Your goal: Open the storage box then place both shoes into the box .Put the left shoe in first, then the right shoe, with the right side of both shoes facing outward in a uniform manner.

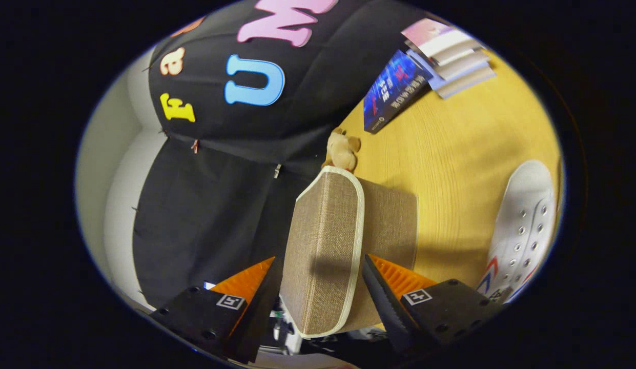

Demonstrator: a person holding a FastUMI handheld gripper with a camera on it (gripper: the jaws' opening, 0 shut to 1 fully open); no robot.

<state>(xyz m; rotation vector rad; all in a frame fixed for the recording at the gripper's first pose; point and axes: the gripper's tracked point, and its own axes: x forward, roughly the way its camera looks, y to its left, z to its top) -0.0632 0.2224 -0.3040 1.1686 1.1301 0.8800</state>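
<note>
Tool fingers straddle the lid of the storage box, one on each broad face. Jaws look closed to about the panel's thickness, but actual contact on both faces isn't clear, so I can't tell if it's clamped or just bracketing it.

Lid: woven tan fabric, pale piping round the edge, rounded corners, stiff-looking flat panel. It's seen edge-on and stands raised off the box, so my read is the opening step is underway, not done. Box body is the same fabric, sitting on the yellow wood surface just behind the lid.

Risks, judged from here:
- Fabric faces are low-friction; a light pinch could let the lid slide out and drop shut.
- Box looks light. Pulling the lid could drag or tip the whole box rather than hinge it.
- Plush toy sits just beyond the lid's far corner, touching or nearly; swinging the lid back may knock it.

White shoe lies well apart on the surface, beyond the right finger. Books lie at the surface's far end, clear of the work.
</note>
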